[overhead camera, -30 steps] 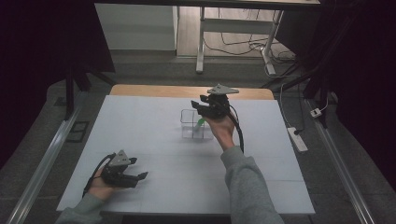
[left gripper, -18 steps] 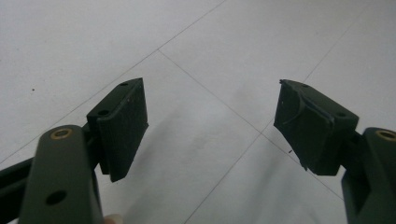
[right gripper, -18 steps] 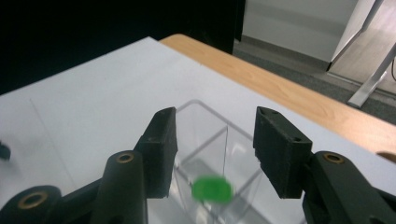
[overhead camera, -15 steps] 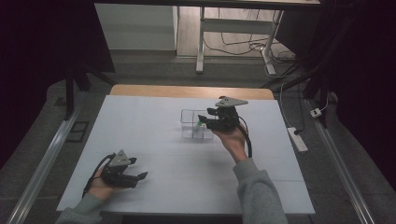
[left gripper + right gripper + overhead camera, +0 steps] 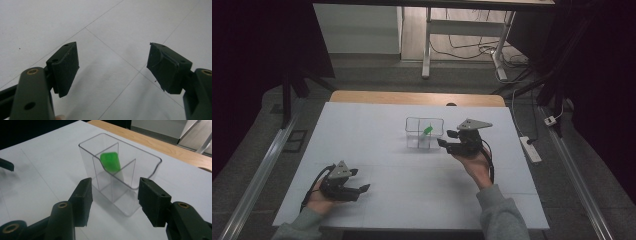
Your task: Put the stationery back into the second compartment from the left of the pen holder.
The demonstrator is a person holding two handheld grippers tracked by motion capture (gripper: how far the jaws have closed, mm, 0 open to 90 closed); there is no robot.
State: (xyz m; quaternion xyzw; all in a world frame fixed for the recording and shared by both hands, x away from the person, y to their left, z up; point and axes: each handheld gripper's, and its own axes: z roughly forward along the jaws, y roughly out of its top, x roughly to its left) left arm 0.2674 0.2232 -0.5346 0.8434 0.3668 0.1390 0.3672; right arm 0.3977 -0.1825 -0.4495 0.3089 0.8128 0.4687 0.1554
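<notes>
Evidently the right gripper (image 5: pixel 445 141) had just left the clear plastic container (image 5: pixel 424 132): a second earlier it hovered directly over the container, and now it sat lower and off to the container's right side, close to the white table (image 5: pixel 377 125) and just beside the container wall. Its jaws had just been opening, and in the right gripper view (image 5: pixel 113 200) they stood roughly half apart with nothing between the pads; the near end of the container lay just beyond them, untouched.

The green piece (image 5: pixel 110 162) was inside the container, leaning tilted in one of the far compartments behind the inner dividers. From the high view it showed as a green spot (image 5: pixel 427 130) in the right half of the container, which stood a little toward the far edge of the table, about midway between the left and right edges.

Judging by that, the drop into the container looked finished, and the hand was pulling clear rather than reaching in again.

The left gripper (image 5: pixel 359 189) lay near the near-left corner of the table, as it had a second before. Its jaws were spread wide over bare white table (image 5: pixel 112 62), holding nothing.
</notes>
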